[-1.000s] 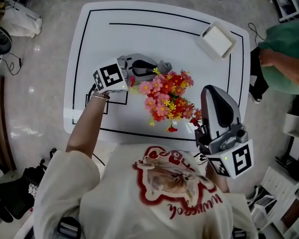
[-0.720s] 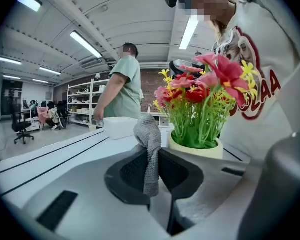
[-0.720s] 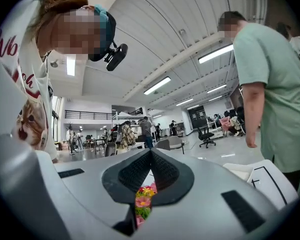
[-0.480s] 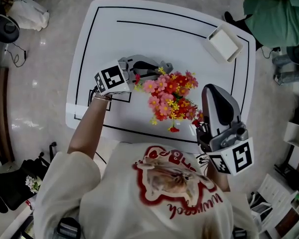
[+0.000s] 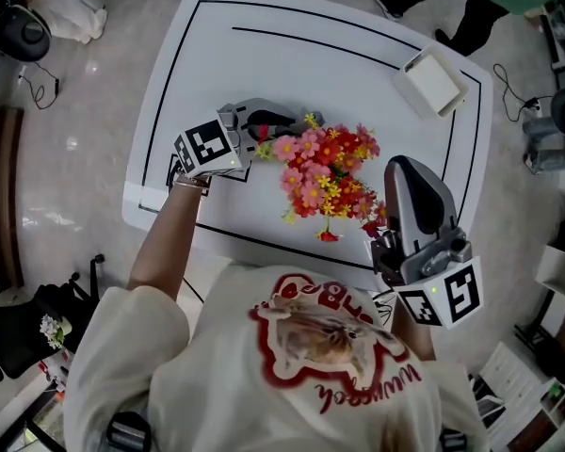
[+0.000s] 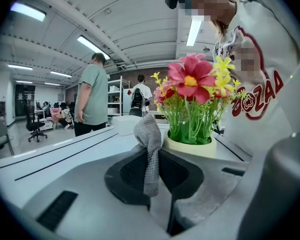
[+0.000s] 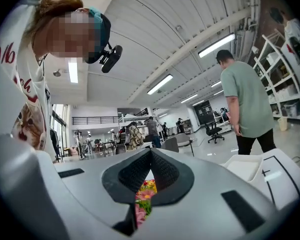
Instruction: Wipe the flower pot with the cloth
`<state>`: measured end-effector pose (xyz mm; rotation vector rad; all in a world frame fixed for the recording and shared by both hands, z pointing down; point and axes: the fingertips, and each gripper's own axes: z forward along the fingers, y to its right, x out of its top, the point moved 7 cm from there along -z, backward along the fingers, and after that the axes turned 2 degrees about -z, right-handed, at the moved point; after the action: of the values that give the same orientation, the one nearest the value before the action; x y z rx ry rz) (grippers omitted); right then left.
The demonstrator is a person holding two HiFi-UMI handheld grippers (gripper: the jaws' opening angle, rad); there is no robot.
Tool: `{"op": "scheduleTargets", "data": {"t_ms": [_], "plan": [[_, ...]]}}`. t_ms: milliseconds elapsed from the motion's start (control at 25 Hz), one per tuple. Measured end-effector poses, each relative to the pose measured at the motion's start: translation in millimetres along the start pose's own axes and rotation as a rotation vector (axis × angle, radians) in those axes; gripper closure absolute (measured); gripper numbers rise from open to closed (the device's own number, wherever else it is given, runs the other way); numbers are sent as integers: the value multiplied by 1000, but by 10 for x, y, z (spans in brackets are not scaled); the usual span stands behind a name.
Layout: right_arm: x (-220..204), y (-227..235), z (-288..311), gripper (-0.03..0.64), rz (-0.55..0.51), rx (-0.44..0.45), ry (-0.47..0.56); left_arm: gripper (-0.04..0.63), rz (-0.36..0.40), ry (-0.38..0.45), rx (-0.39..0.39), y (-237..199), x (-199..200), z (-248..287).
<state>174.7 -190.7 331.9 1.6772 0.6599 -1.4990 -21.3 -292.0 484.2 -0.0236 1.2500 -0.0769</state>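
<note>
The left tongs [image 6: 152, 153] pinch a grey cloth [image 6: 149, 133] just beside the cream flower pot [image 6: 191, 148] of red, pink and yellow flowers [image 5: 325, 172] on the white desk [image 5: 292, 55], while the right tongs [image 7: 150, 155], closed on nothing, hover right of the flowers near the desk's front edge.

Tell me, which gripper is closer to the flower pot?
Left. The left gripper, jaws shut on the grey cloth, sits right beside the flower pot. The right gripper, jaws shut and empty, is raised on the other side of the flowers, farther away.
</note>
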Motion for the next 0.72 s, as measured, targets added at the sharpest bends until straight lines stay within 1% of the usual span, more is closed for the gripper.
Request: {"op": "scheduleTargets", "data": {"t_ms": [280,720], "plan": [[3,-4,-63,618,-13,40,9,549,3,-11,61,69,-15,-30],[46,-16,-41,618,-41,68,-1,549,-20,-16,110,144,-41,-89]]}}
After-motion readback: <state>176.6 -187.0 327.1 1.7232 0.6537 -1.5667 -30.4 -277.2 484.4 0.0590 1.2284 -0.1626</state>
